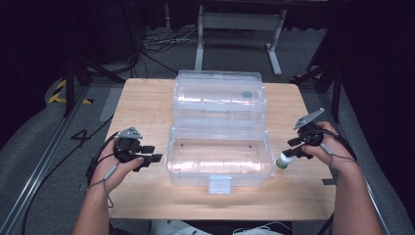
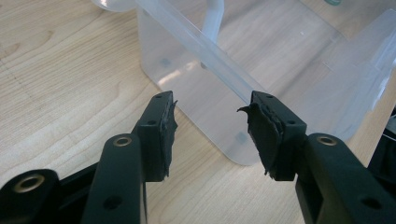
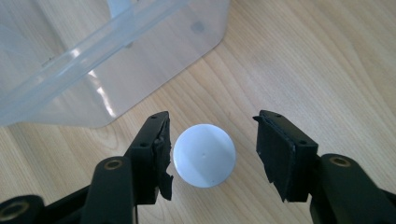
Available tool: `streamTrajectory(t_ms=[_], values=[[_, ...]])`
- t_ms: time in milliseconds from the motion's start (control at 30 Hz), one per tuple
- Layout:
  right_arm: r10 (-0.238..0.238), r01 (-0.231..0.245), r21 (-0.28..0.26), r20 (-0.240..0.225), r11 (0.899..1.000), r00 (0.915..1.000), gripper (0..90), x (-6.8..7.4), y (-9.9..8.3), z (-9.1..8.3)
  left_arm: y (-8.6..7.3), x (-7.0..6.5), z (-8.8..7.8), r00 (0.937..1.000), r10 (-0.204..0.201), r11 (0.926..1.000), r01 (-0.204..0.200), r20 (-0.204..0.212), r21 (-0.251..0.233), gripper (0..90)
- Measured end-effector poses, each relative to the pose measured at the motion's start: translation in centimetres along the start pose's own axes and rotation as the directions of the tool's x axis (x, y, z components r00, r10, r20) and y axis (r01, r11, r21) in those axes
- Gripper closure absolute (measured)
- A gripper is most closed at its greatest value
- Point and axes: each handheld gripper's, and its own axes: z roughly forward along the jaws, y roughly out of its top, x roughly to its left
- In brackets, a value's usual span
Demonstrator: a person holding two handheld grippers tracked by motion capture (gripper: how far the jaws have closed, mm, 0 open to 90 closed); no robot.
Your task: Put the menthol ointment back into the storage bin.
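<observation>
Just right of the box (image 1: 219,161), the bottle (image 1: 284,160) stands on the bench (image 1: 147,105), between your open right tongs (image 3: 212,140). Your left tongs (image 1: 149,157), left of the box, gape empty. Next, probably squeeze its cap gently.

Clear plastic box (image 1: 219,147): colourless, see-through, with a whitish frosted latch at its front edge; lid shows one small dark round spot. Table (image 1: 147,105) under the box: pale wood, fine straight grain. Small bottle (image 1: 284,161) just right of the box: green body, white round cap. Left gripper (image 1: 147,157) and right gripper (image 1: 296,148): black jaws, grey top plates.
</observation>
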Motion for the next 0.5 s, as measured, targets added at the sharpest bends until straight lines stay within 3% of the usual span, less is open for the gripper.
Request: streamTrajectory(t_ms=[500], values=[[-0.034, 0.034, 0.094, -0.004, 0.995, 0.9994, 41.3, 0.4, 0.1, 1.7, -0.1, 0.1, 0.1, 1.0, -0.007, 1.0, 0.007, 0.002, 0.002, 51.6]])
